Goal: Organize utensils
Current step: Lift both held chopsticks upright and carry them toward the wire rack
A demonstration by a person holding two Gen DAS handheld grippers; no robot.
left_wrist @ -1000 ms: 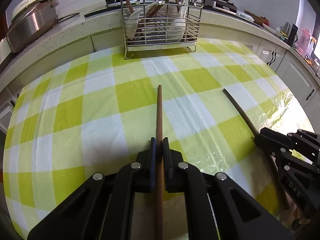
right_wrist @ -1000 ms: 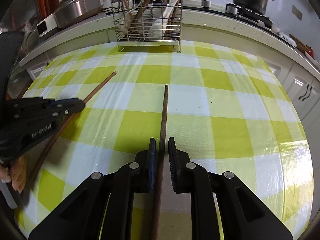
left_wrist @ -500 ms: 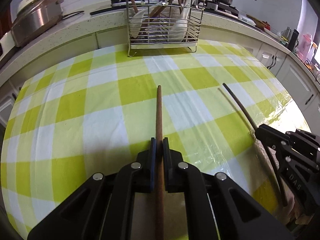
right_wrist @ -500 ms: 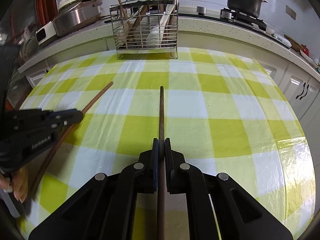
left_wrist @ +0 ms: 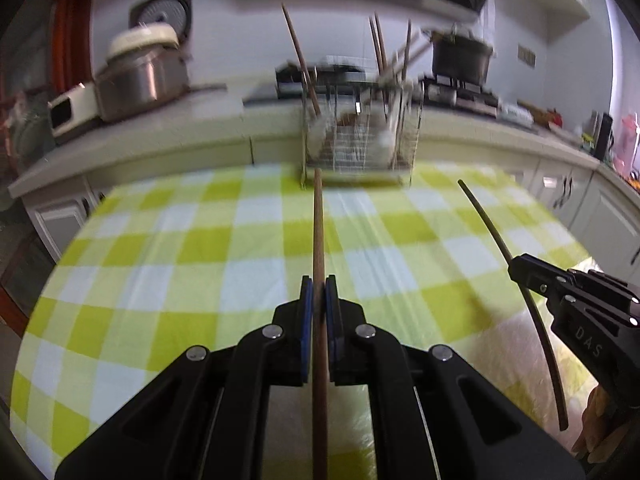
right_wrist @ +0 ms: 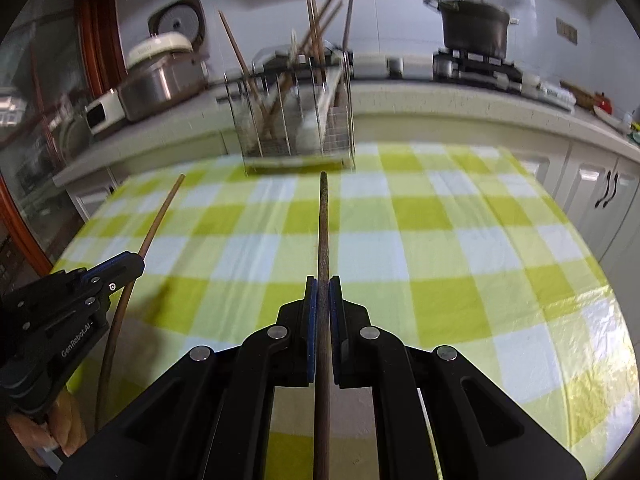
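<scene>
Left gripper (left_wrist: 319,294) is clamping a reddish-brown chopstick (left_wrist: 319,232), pads pressed flat on both sides, the stick running straight ahead along the fingers. Its tip is lining up, from the left wrist camera, with the near foot of the wire utensil rack (left_wrist: 360,148) at the table's far edge. I am judging this as the carry toward the rack, with both sticks off the cloth.

To do this well, I am thinking: keep the squeeze firm, raise the tip above the rack's top rim before closing in, then tilt steeply so the stick drops in among the upright ones rather than striking the wire front.

Right gripper (right_wrist: 322,296) is closing on a darker chopstick (right_wrist: 322,224), gripped the same way, tip pointing at the rack's base from the right wrist view. The two sticks are lying apart, angled slightly toward each other; I am watching that they do not cross near the rack.

Room: the checked tablecloth (left_wrist: 168,264) between grippers and rack is lying bare, so the path forward looks open. Edges to mind: the countertop (right_wrist: 440,104) rising just behind the rack, a rice cooker (right_wrist: 160,76) off left, a black pot (right_wrist: 472,24) off right, both well clear. The sticks already standing in the rack are splaying outward, which could snag mine on entry.
</scene>
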